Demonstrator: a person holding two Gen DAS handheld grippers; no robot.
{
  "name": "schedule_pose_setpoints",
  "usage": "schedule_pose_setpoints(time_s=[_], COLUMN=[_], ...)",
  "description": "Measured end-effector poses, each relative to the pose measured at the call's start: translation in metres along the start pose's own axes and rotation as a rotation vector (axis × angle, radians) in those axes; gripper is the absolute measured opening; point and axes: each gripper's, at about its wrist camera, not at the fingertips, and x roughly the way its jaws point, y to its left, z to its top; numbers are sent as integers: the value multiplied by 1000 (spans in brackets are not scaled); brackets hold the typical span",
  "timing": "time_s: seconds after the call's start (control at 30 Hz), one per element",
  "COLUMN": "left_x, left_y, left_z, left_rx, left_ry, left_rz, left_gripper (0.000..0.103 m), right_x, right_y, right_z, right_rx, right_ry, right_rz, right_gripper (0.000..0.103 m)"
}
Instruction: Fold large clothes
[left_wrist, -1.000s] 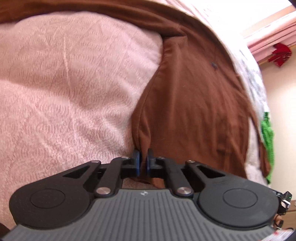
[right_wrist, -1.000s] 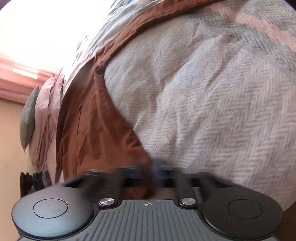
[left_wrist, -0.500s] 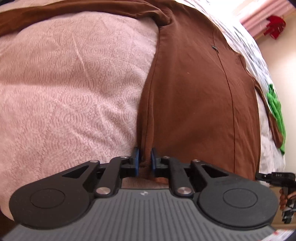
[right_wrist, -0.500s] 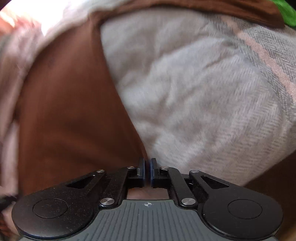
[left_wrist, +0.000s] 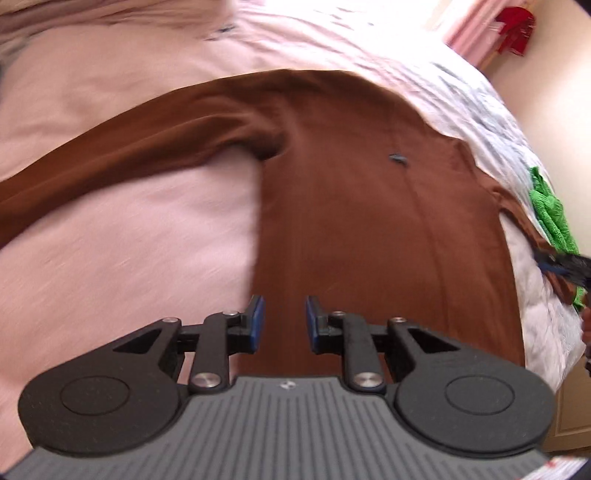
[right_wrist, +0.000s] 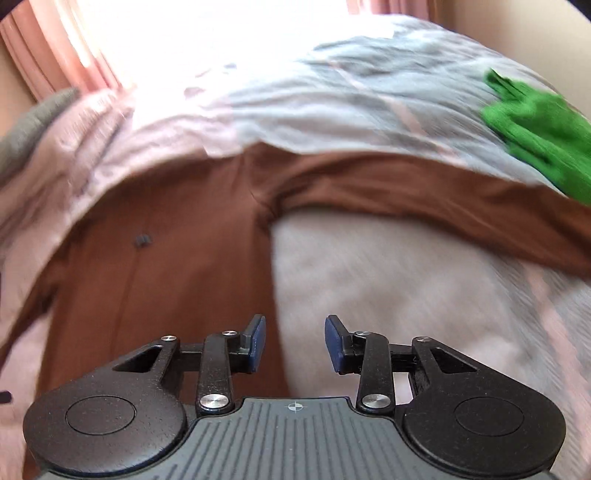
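Observation:
A large brown long-sleeved shirt (left_wrist: 369, 221) lies spread flat on the bed, its sleeve (left_wrist: 129, 147) stretched out to the left in the left wrist view. My left gripper (left_wrist: 282, 321) hovers above the shirt's lower left side, its jaws opening with nothing pinched between them. In the right wrist view the brown shirt (right_wrist: 177, 258) fills the left half and its other sleeve (right_wrist: 424, 195) runs out to the right. My right gripper (right_wrist: 293, 343) hangs over the shirt's right side seam, jaws opening and empty.
The bed carries a pink blanket (left_wrist: 110, 258) on one side and a grey-white herringbone cover (right_wrist: 406, 288) on the other. A green cloth (right_wrist: 539, 129) lies near the far sleeve. Pink curtains (right_wrist: 55, 48) and a bright window stand behind the bed.
Both grippers let go of the shirt's bottom hem, opened, and pulled back and up. More of the shirt and both sleeves now show. Both wrists rolled.

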Motion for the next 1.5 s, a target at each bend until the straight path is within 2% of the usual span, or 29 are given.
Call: schedule_pose_setpoints(time_s=[0.1,0.13,0.23,0.3,0.33,0.43,0.53,0.63,0.7,0.77,0.9,0.97,1.07,1.17,1.33,1.5], left_x=[28,35,46,35,27,9,-5,-20,-33,-49,-88,-112,-149,-180,-221,-246], left_y=[-26,-33,-38,-32,-29,-23,-22,-23,-24,-24,-36,-46,-57,-71,-82,-87], left_z=[6,1,-27,-48,-56,-77,-87,-79,-66,-52,-24,-17,-11,-14,-28,-37], left_rx=[15,22,26,-1,-33,-98,-105,-123,-124,-132,-57,6,87,120,157,182], left_ry=[15,26,103,118,127,197,250,269,237,208,161,136,90,69,70,54], left_rz=[-16,-11,48,85,88,136,174,194,205,193,197,206,214,205,214,208], left_gripper=[18,18,18,18,17,17,17,17,17,19,22,30,37,46,49,54], right_x=[27,39,52,48,43,22,12,7,-3,-22,-68,-90,-121,-153,-195,-221], right_y=[22,28,31,27,22,6,-1,-4,-2,4,29,55,89,126,169,187], right_z=[5,1,-32,-57,-73,-93,-95,-84,-72,-56,-35,-31,-34,-43,-54,-60], right_rx=[-104,-145,-247,-307,-315,-303,-290,-246,-190,-108,39,70,61,36,-26,-67], right_ry=[-19,2,118,189,242,328,448,550,528,447,296,234,184,156,155,145], right_rz=[13,14,-13,-40,-32,-23,-54,-126,-159,-150,-54,-21,15,20,-16,-18], right_gripper=[33,33,33,33,33,33,33,33,33,33,35,44,51,56,58,58])
